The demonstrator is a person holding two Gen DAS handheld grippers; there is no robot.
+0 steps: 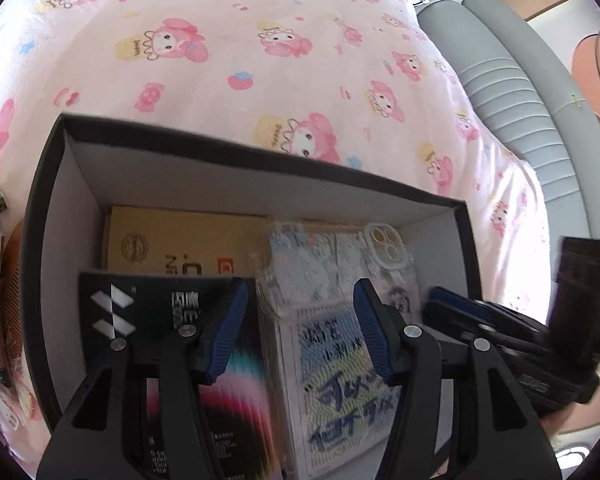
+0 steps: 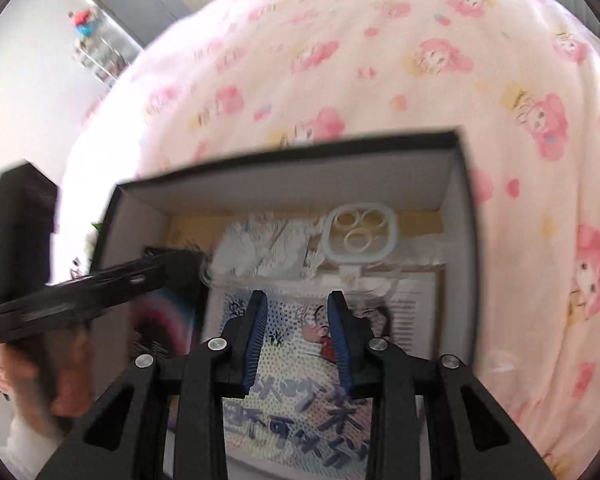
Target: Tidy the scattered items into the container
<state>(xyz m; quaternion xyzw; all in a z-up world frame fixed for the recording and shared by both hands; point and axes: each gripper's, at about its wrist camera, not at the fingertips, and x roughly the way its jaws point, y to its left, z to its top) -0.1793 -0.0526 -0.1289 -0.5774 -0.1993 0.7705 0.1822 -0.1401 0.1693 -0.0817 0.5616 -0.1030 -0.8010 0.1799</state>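
The box (image 1: 60, 208) sat at frame centre on the bed (image 1: 260, 60), already holding flat packets and a clear phone case (image 2: 360, 232), light, slippery and best pinched by an edge. Left tongs (image 1: 296, 332) were spread and empty; right tongs (image 2: 298, 344) stood narrower, gripping nothing.

The pink bedsheet (image 1: 300, 60) repeats the word "Sweet" on yellow patches, upper frame. Chinese lettering on the boxed items is too blurred to read.
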